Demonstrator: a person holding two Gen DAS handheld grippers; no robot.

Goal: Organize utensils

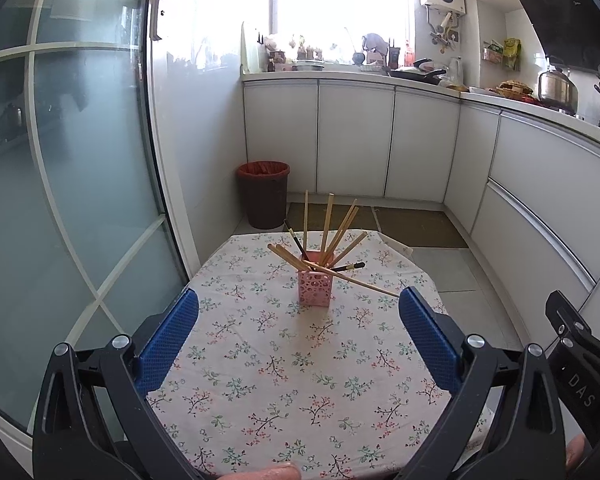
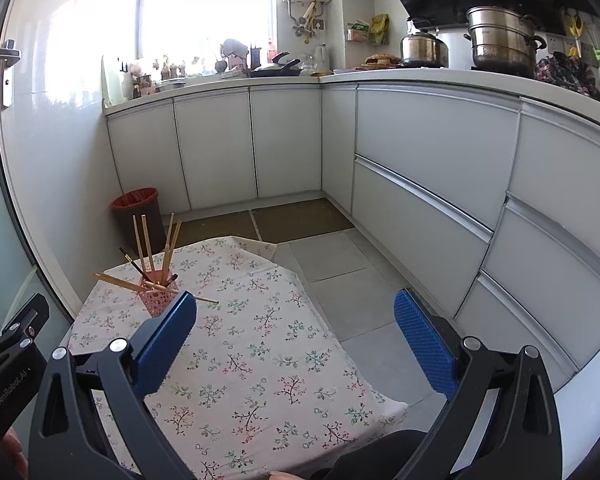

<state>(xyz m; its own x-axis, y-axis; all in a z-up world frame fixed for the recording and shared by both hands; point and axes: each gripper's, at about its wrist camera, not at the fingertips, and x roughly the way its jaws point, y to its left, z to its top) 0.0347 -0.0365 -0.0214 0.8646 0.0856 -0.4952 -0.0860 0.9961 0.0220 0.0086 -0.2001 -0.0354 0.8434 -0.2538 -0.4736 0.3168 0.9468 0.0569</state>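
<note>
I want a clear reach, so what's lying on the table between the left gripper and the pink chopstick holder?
Nothing: in the left wrist view, only bare floral tablecloth lies between the open left gripper and the pink holder.

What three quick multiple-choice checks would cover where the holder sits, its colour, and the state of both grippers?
1. The chopstick holder stands:
A. on the floral tablecloth
B. on the floor
C. on the kitchen counter

2. The holder is:
A. blue
B. pink
C. green

3. The left gripper and right gripper are:
A. both shut on chopsticks
B. one open, one shut
C. both open and empty

Key: 1 A, it stands on the cloth, apart from both grippers. 2 B, pink perforated walls. 3 C, each pair of blue fingers is spread with nothing between.
</note>
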